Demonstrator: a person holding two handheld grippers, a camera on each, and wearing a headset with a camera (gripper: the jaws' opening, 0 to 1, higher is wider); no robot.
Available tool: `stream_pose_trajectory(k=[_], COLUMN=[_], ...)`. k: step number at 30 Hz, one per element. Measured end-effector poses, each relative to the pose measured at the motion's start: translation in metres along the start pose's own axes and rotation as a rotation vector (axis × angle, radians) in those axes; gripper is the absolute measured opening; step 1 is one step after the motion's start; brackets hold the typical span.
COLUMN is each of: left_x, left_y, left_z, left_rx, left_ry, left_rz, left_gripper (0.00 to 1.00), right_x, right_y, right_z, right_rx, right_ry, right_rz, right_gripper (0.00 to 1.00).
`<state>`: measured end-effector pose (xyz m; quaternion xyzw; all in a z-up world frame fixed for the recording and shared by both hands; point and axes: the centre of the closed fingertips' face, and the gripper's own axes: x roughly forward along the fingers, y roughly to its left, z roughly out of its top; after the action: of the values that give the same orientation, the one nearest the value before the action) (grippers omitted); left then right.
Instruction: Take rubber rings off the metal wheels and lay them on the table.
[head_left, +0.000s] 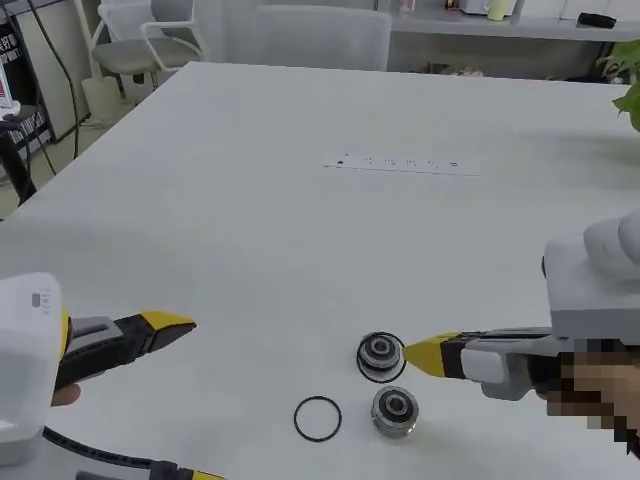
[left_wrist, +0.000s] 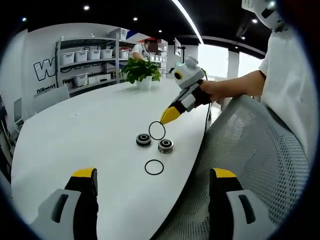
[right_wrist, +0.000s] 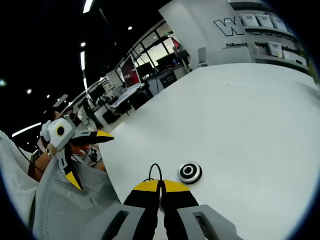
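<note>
Two metal wheels (head_left: 380, 349) (head_left: 395, 408) lie near the front of the white table (head_left: 250, 200). My right gripper (head_left: 412, 355) is shut on a black rubber ring (head_left: 362, 367) beside the farther wheel. In the left gripper view the held ring (left_wrist: 149, 131) hangs from the right gripper's tip (left_wrist: 168, 117) just above the wheels (left_wrist: 143, 140) (left_wrist: 165, 146). In the right gripper view the ring (right_wrist: 155, 165) loops out of my shut gripper (right_wrist: 160, 186), next to a wheel (right_wrist: 190, 172). A loose ring (head_left: 298, 418) (left_wrist: 145, 167) lies flat on the table. My left gripper (head_left: 185, 400) (left_wrist: 154, 173) stands open with nothing in it, left of the wheels.
A white power strip (head_left: 405, 163) lies mid-table. Chairs (head_left: 320, 35) stand along the far edge and a potted plant (left_wrist: 140, 70) sits at the far right. A grey mesh chair back (left_wrist: 245, 150) is close to the table's near edge, beside the person.
</note>
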<state>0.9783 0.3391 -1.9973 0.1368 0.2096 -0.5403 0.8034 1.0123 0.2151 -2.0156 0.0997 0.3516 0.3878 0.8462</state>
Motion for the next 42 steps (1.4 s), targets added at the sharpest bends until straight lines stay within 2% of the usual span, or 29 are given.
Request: stream_pose_trajectory(k=[9,13,17,21,27,32,42], left_x=[0.0,-0.001,-0.001,-0.001,-0.001,-0.001,-0.001], left_y=[0.001,0.001,0.001,0.001,0.001,0.001,0.001], left_z=[0.0,0.0,0.0,-0.001,-0.001,-0.002,-0.002], left_rx=[-0.008,-0.008,-0.008,-0.009,-0.009,-0.005,-0.001], left_ry=[-0.002,0.001,0.002,0.002,0.004,0.009,0.014], left_rz=[0.005,0.007,0.008,0.011,0.011,0.008,0.007], left_gripper=[0.91,0.91,0.91,0.9,0.9,0.9,0.9], right_x=[0.016,0.022,0.027,0.031,0.035,0.038,0.043], right_y=[0.013,0.016,0.015,0.008,0.011,0.013,0.007], right_z=[-0.011,-0.016,-0.021,-0.024,-0.028,-0.034,-0.041], right_rx=[-0.057,-0.091,-0.118,-0.149,-0.138,-0.162,-0.239], right_ry=[0.057,0.079,0.094,0.098,0.108,0.127,0.156], right_rz=[0.031,0.029,0.021,-0.012,0.008,0.008,-0.028], right_gripper=[0.0,0.0,0.0,0.0,0.0,0.0,0.0])
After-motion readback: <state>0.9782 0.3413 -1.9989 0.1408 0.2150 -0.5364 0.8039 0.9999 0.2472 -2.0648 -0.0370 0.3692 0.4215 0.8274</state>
